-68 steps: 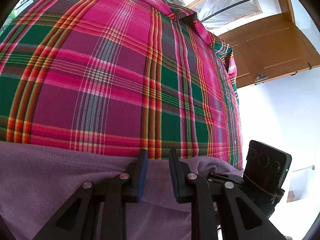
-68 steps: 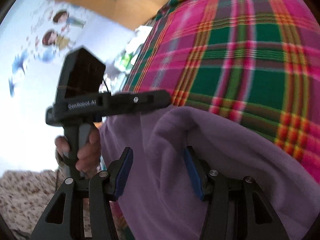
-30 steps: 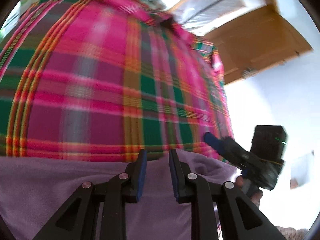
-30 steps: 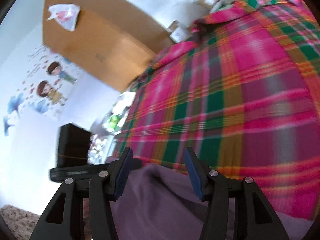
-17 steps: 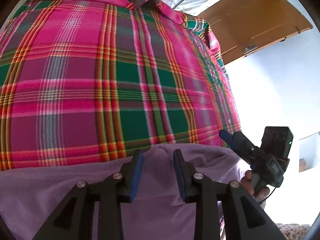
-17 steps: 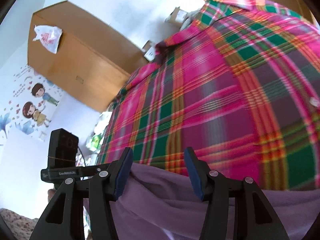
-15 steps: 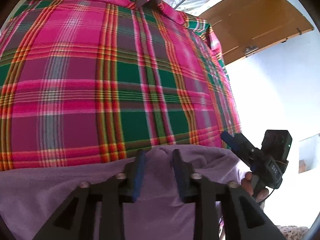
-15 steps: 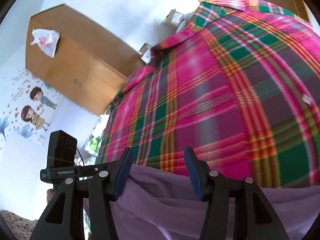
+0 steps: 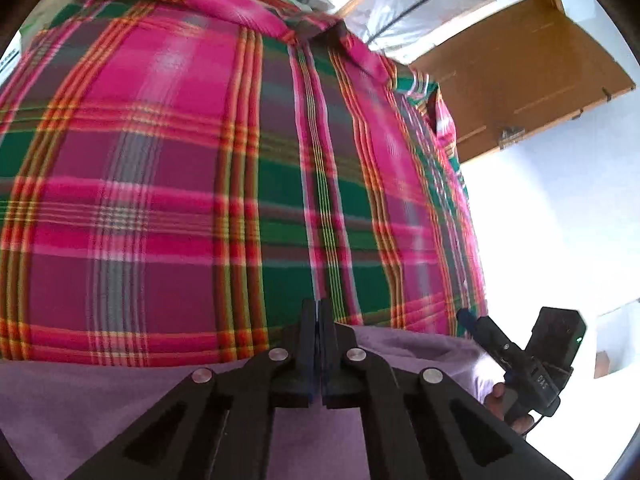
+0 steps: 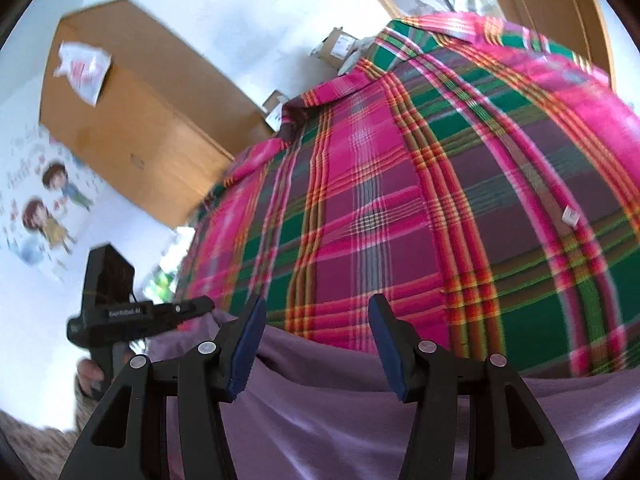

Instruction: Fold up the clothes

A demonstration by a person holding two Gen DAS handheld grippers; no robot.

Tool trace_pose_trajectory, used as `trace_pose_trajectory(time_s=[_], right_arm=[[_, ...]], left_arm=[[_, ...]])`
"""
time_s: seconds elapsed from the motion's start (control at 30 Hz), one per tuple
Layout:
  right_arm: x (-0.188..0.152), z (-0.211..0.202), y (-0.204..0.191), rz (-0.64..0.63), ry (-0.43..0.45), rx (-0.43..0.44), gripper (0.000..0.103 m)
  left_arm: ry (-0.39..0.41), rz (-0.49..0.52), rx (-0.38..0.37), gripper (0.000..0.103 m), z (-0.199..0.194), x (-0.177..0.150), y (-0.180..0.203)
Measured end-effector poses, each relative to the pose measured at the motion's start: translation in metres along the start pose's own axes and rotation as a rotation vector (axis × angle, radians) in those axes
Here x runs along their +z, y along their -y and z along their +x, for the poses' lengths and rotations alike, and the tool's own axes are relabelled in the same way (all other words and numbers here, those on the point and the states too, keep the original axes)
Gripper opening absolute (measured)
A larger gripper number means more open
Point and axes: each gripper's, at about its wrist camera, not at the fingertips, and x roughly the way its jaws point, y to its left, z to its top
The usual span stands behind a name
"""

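A purple garment (image 9: 120,400) lies along the near edge of a pink and green plaid cloth (image 9: 200,180). My left gripper (image 9: 319,312) is shut, its jaws pinched together at the garment's far hem. From the right wrist view, the left gripper (image 10: 196,307) touches the left corner of the purple garment (image 10: 360,400). My right gripper (image 10: 316,320) stands open over the hem, which lies between its blue pads (image 10: 248,340) without being pinched. The right gripper (image 9: 474,320) also shows at the garment's right corner, held by a hand (image 9: 498,394).
The plaid cloth (image 10: 440,200) covers the whole surface ahead. A wooden door (image 9: 520,72) stands beyond it on the right, a wooden cabinet (image 10: 132,128) on the left. Cardboard boxes (image 10: 338,50) sit past the far end. A patterned floor (image 10: 24,440) shows at the lower left.
My left gripper's jaws have closed on the purple hem. The right gripper has stayed open and shifted a little over the hem.
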Motion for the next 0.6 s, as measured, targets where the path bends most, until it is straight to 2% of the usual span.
trace_pose_trajectory(time_s=[0.1,0.3,0.4,0.47,0.53,0.6], right_arm=[[-0.001,0.0,-0.013,-0.117,-0.043,-0.028,0.056],[-0.016,0.002,-0.036,-0.333,-0.126,-0.009,0.056],[-0.022,0.009,-0.04,-0.387,-0.184,-0.027,0.056],[-0.025,0.011,-0.042,-0.408,-0.201,-0.025,0.048],[-0.025,0.011,-0.042,-0.413,-0.201,-0.02,0.031],[-0.028,0.011,-0.044,-0.439,-0.212,-0.034,0.021]], left_arm=[[0.017,0.0,-0.001,0.001,-0.003,0.002,0.0],[0.004,-0.011,-0.008,0.002,-0.004,0.004,-0.003],[-0.021,-0.009,0.007,0.014,-0.005,0.001,-0.002],[-0.02,-0.005,0.002,0.025,-0.01,-0.004,-0.002],[-0.027,0.001,-0.015,0.031,-0.013,-0.009,-0.001],[-0.032,0.002,-0.012,0.031,-0.014,-0.012,-0.002]])
